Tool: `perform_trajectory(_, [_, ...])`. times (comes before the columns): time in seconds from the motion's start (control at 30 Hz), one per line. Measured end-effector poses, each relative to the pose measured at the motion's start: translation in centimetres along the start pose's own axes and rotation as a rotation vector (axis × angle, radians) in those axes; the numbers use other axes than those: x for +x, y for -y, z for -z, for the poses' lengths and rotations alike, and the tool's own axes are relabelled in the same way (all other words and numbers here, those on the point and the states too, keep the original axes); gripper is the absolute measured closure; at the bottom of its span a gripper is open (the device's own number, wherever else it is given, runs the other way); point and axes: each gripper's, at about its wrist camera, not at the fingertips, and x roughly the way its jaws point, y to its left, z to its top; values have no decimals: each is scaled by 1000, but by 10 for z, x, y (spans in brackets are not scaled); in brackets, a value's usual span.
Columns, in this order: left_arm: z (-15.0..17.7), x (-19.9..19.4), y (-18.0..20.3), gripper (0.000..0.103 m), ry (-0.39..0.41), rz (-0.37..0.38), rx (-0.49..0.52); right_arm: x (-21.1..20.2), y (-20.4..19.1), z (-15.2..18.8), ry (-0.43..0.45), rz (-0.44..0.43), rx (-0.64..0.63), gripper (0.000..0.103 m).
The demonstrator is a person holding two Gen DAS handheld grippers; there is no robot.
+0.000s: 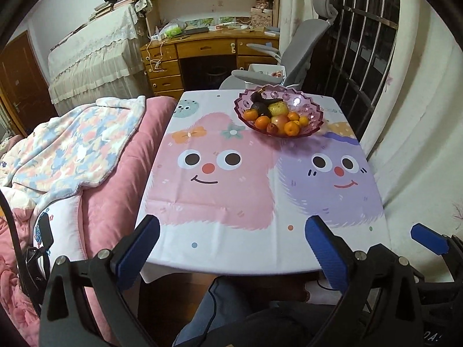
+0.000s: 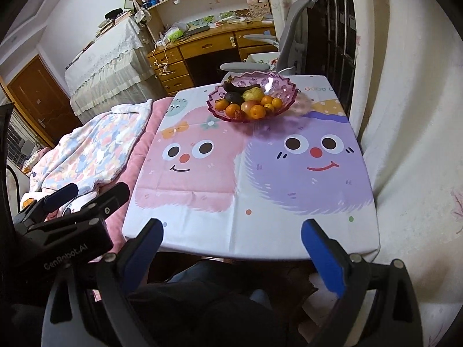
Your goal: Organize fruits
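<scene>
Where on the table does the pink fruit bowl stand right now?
In both wrist views the pink fruit bowl sits at the table's far end, right of centre, above the two cartoon faces and just before the grey office chair.

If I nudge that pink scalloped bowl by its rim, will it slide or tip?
The translucent pink scalloped plastic bowl is wide and shallow, so it probably slides rather than tips. The smooth cartoon tablecloth may shift with it. The round oranges heaped inside could roll out.

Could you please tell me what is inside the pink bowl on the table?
The pink bowl holds oranges, a yellow pear, an apple and dark fruit. Anything beneath the pile is hidden.
</scene>
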Motion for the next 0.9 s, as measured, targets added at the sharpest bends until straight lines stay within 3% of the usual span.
perform_trajectory(0.9, [-8,14,-2,1,-21,4,-4,6,6,-8,-5,17,11,5])
